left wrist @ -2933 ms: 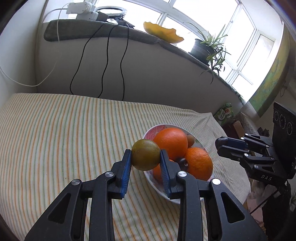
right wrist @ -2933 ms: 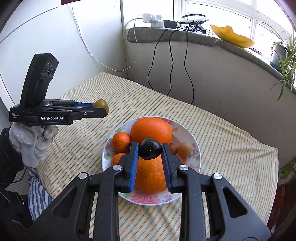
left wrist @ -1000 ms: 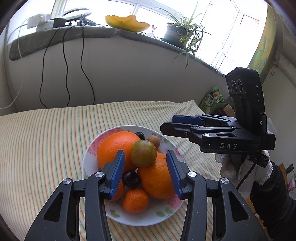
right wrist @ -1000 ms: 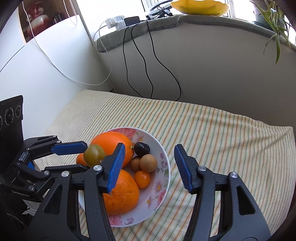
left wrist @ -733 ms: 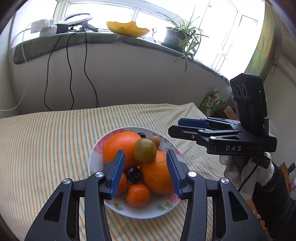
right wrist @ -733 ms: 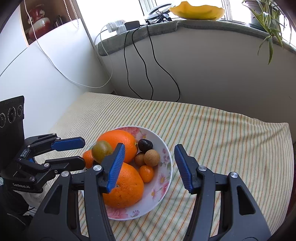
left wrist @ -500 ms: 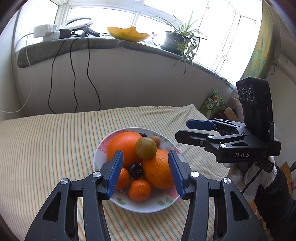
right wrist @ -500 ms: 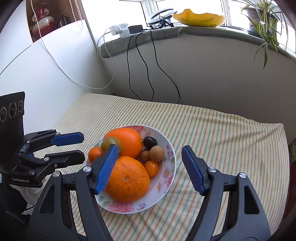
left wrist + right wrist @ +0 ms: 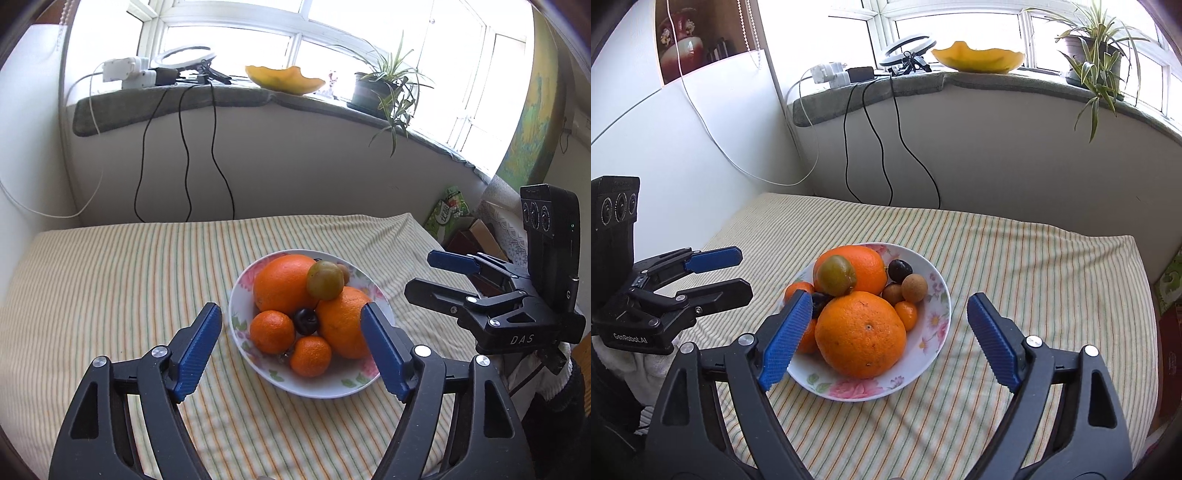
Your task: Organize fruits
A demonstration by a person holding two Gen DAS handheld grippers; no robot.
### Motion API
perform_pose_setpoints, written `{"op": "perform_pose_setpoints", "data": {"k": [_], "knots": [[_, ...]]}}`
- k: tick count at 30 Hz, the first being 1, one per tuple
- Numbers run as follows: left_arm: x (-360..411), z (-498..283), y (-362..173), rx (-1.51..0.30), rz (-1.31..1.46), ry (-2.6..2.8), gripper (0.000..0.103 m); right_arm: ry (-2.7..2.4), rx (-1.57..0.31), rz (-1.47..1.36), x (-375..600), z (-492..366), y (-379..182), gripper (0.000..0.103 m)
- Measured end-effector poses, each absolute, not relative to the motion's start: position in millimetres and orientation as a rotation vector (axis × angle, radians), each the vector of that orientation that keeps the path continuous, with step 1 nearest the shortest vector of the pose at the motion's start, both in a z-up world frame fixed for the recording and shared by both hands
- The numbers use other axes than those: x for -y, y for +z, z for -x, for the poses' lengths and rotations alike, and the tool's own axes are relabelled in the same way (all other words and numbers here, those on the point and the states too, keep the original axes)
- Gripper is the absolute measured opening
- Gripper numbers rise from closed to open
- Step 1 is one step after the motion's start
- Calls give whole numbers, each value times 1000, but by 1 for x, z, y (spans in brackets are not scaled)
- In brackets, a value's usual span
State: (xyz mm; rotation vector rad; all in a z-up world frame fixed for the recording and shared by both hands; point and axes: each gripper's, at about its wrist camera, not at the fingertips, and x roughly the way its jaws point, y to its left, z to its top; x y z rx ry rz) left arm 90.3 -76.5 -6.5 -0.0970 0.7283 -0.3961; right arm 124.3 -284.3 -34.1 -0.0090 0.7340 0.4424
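Note:
A flowered bowl on the striped cloth holds two big oranges, small tangerines, dark plums and longans. A green-brown plum rests on top of the oranges. My left gripper hovers short of the bowl's near side, its jaws opening, with nothing pressed between the pads. My right gripper hangs on the other side of the bowl, jaws also opening and gripping nothing.
The striped cloth covers the table up to a curved wall. Black cables hang from the sill, which carries a power strip, a ring light, a yellow dish and a potted plant. Bags and boxes lie beyond the table's right edge.
Both grippers let go of their plums, backed away from the bowl and spread their jaws wider. The green-brown plum stays on top of the oranges.

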Motion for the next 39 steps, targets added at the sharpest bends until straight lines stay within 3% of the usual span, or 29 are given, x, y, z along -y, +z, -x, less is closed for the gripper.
{"op": "perform_pose_setpoints", "data": {"k": [39], "knots": [[64,-60,-14,-708,86,-273,80,312,-690,-80,290,-75,-53,94]]}}
